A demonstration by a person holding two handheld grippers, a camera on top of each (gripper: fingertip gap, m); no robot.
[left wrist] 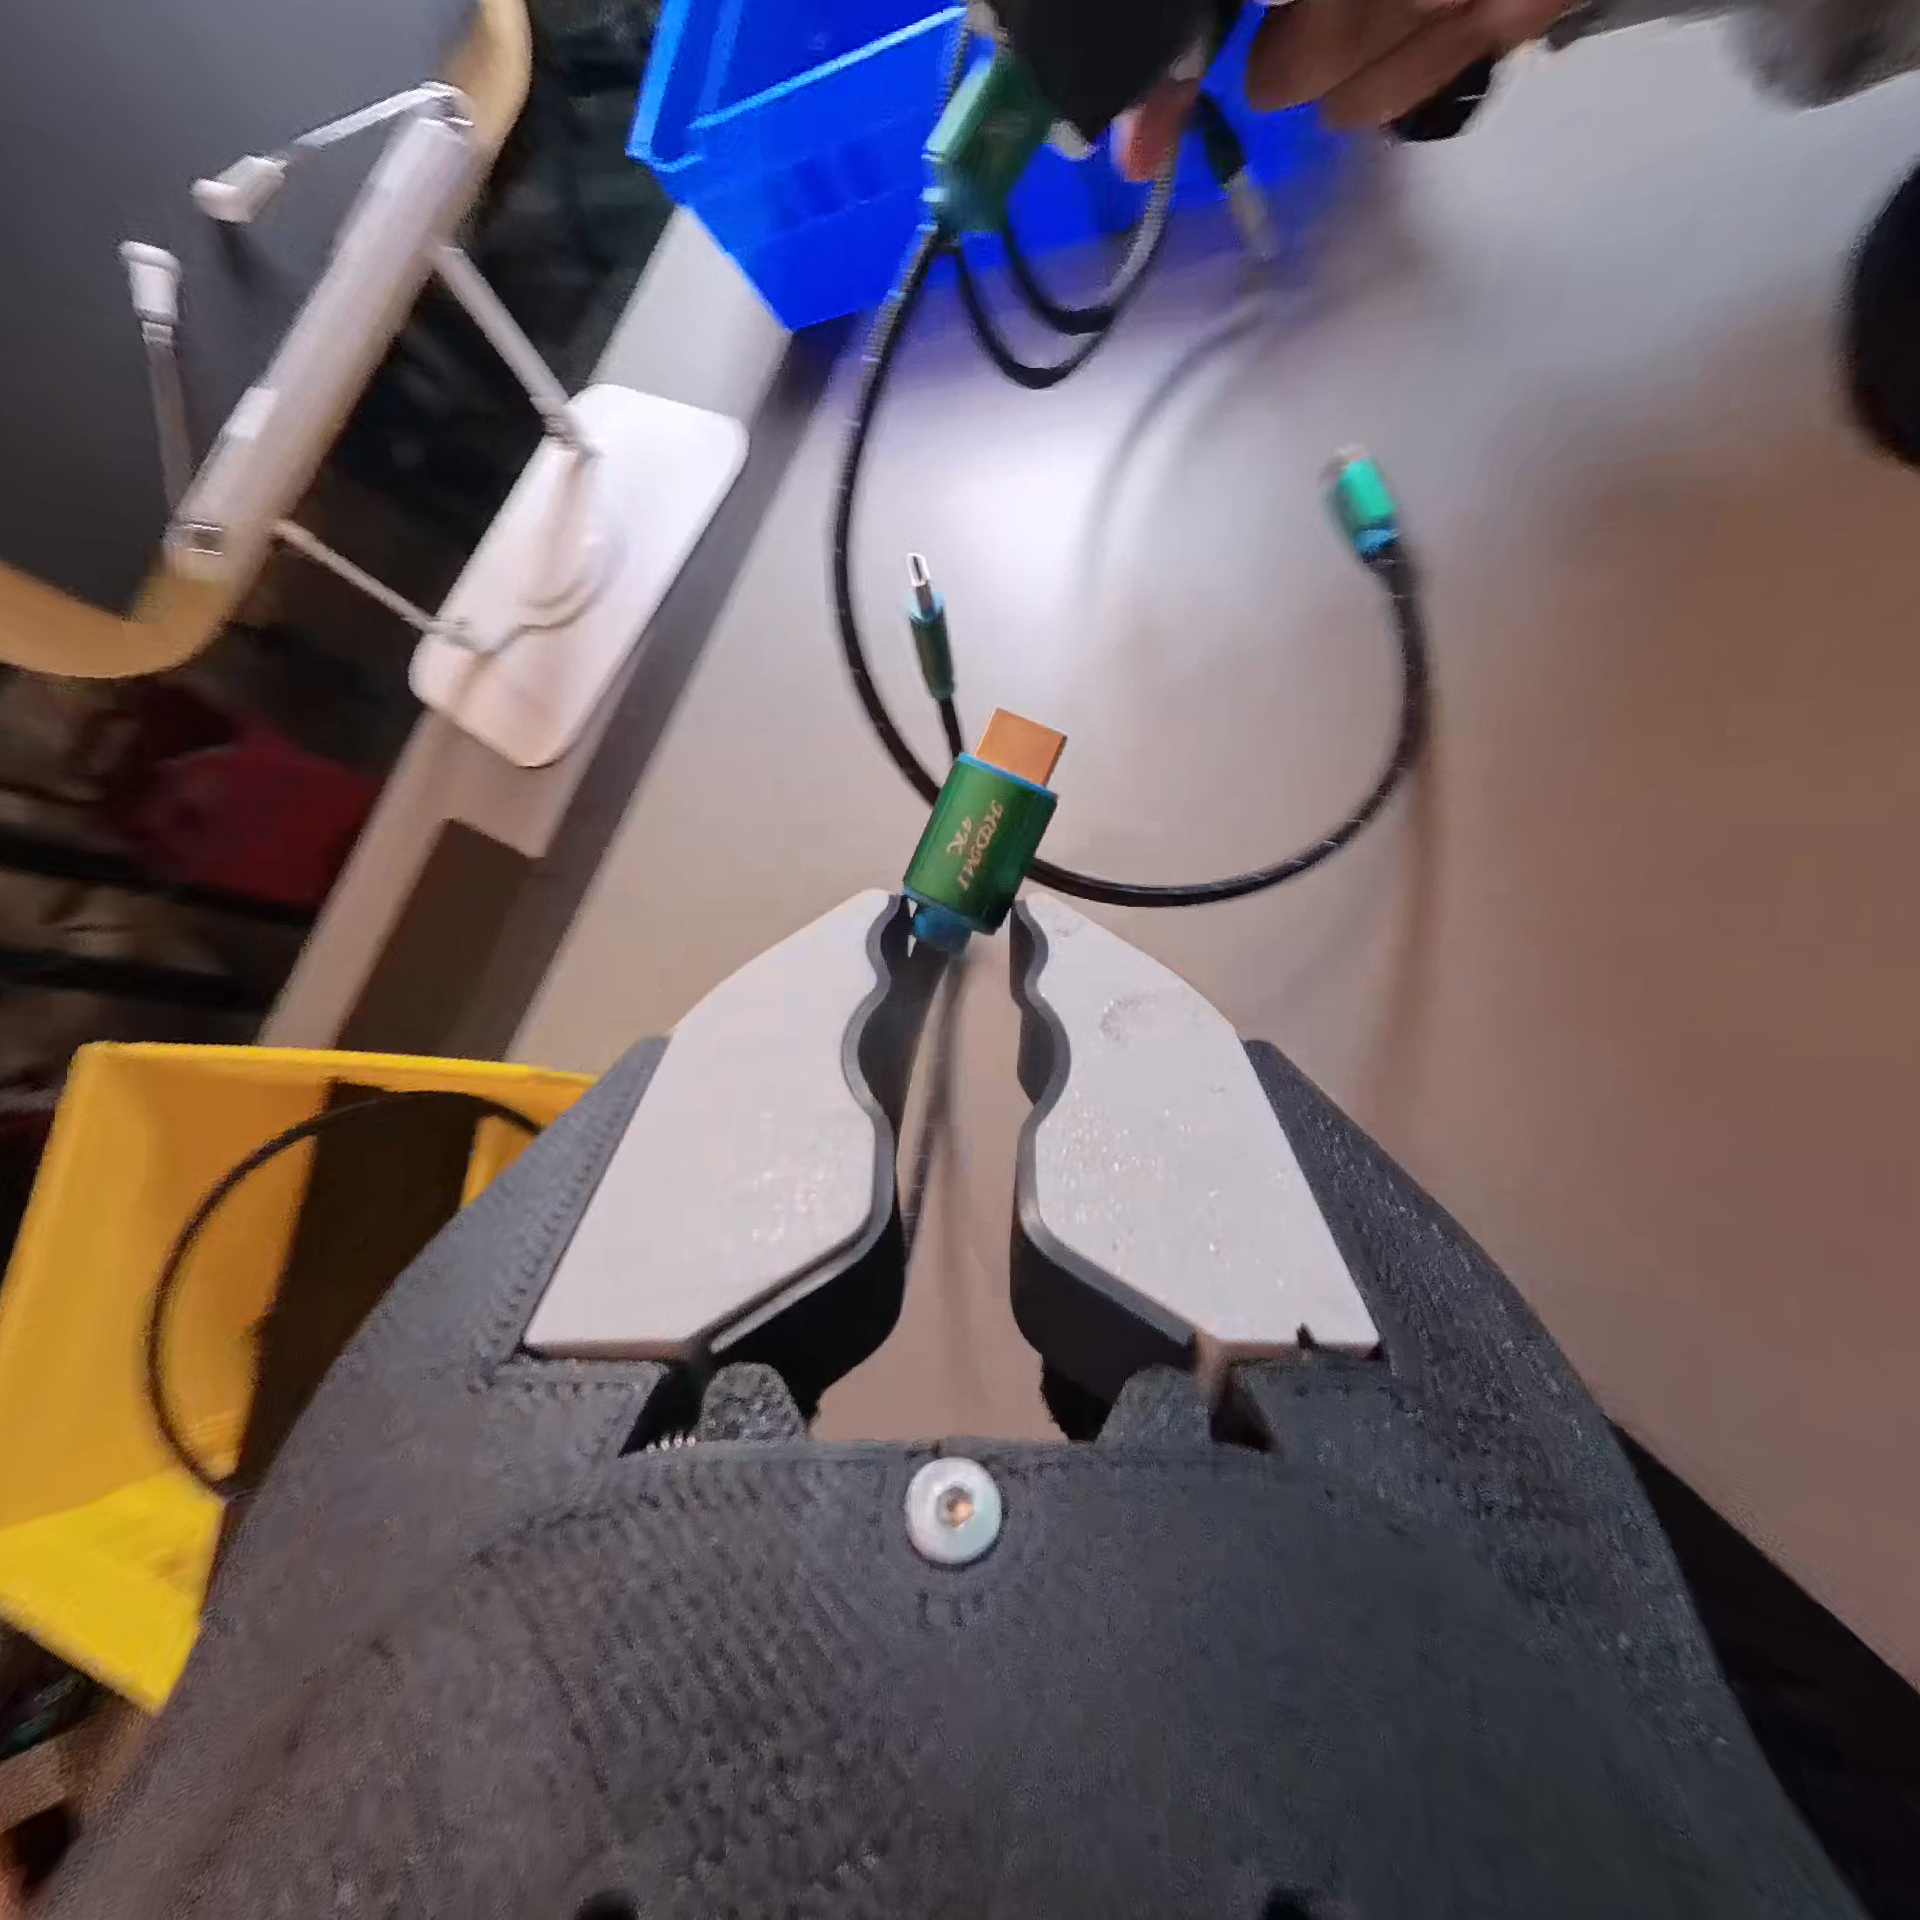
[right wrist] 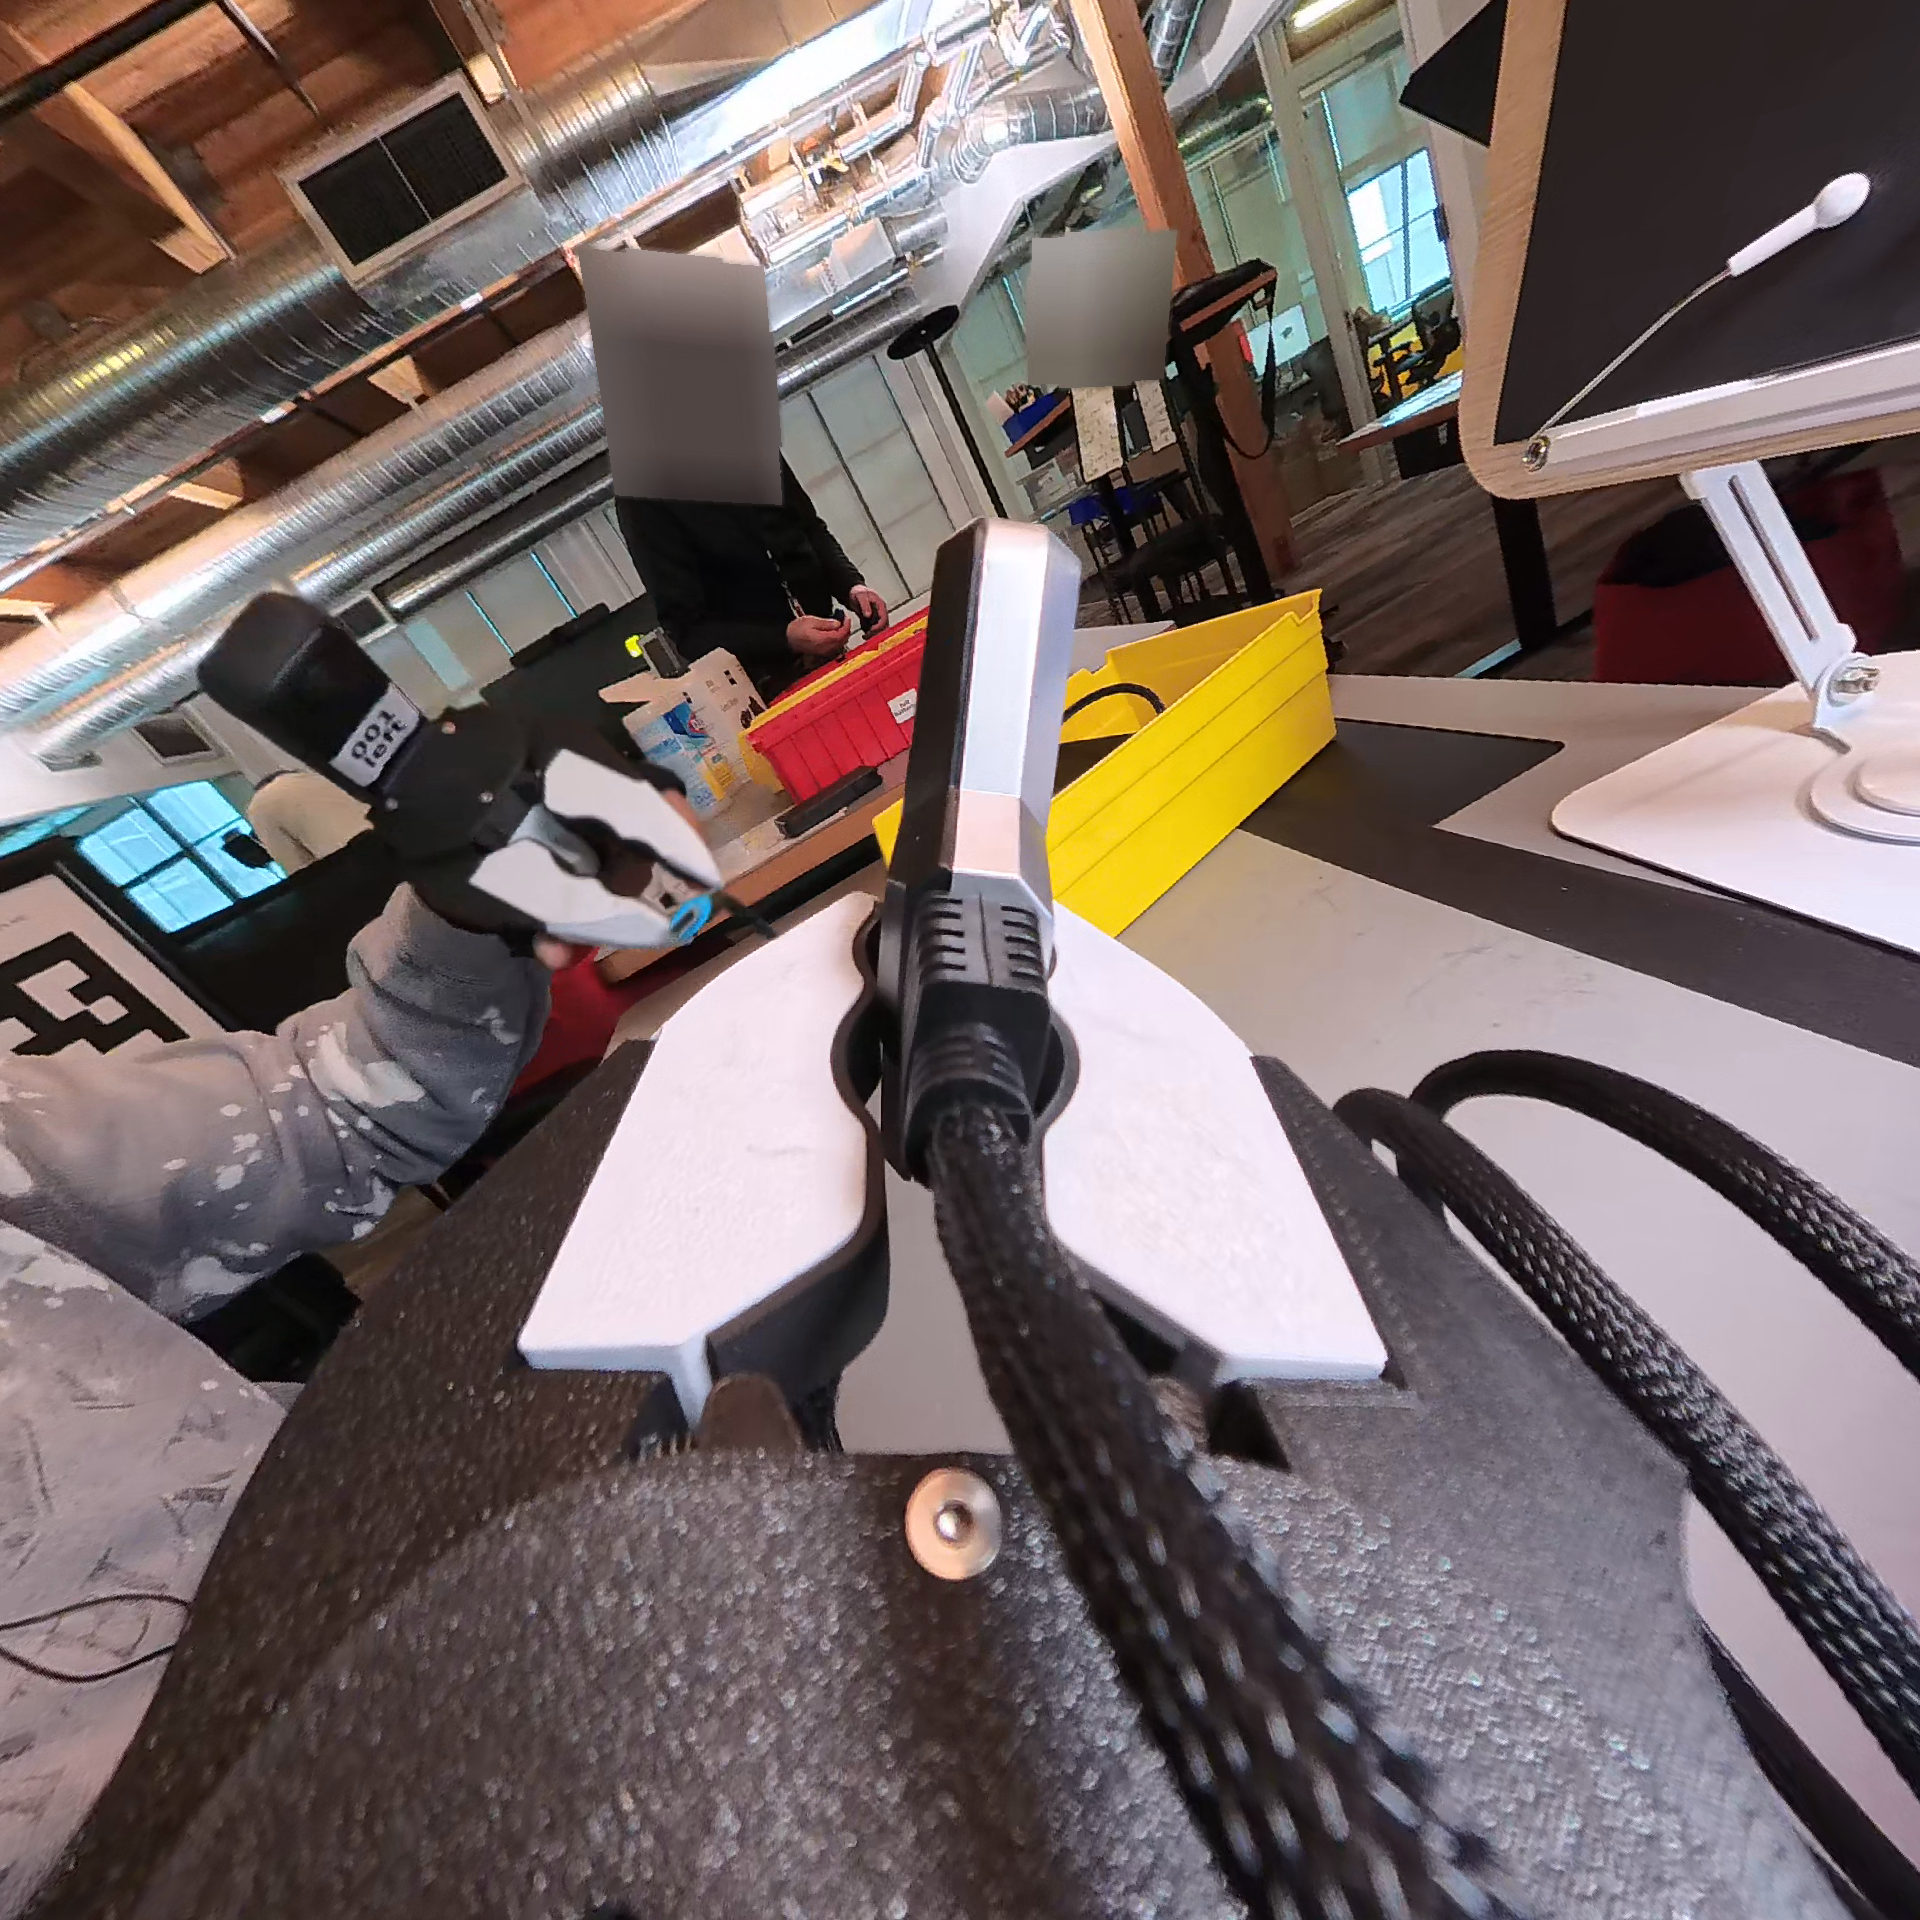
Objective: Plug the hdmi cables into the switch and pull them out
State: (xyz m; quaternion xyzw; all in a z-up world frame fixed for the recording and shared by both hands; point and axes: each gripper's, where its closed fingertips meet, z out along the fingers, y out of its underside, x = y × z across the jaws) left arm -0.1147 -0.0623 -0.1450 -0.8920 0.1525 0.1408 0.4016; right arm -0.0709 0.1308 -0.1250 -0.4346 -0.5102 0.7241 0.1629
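Protruding from left claw (left wrist: 954, 914): HDMI plug (left wrist: 982, 831)

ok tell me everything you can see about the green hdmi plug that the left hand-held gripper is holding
The green HDMI plug has a glossy metallic green barrel bearing gold lettering, a flat copper-coloured connector tip pointing away from the camera, and a blue collar at its rear. The left hand-held gripper is shut on that collar end with its fingertips, so most of the barrel sticks out beyond them, tilted slightly right. A thin black cable runs back from it between the fingers. The plug is held above the grey table, touching nothing else.
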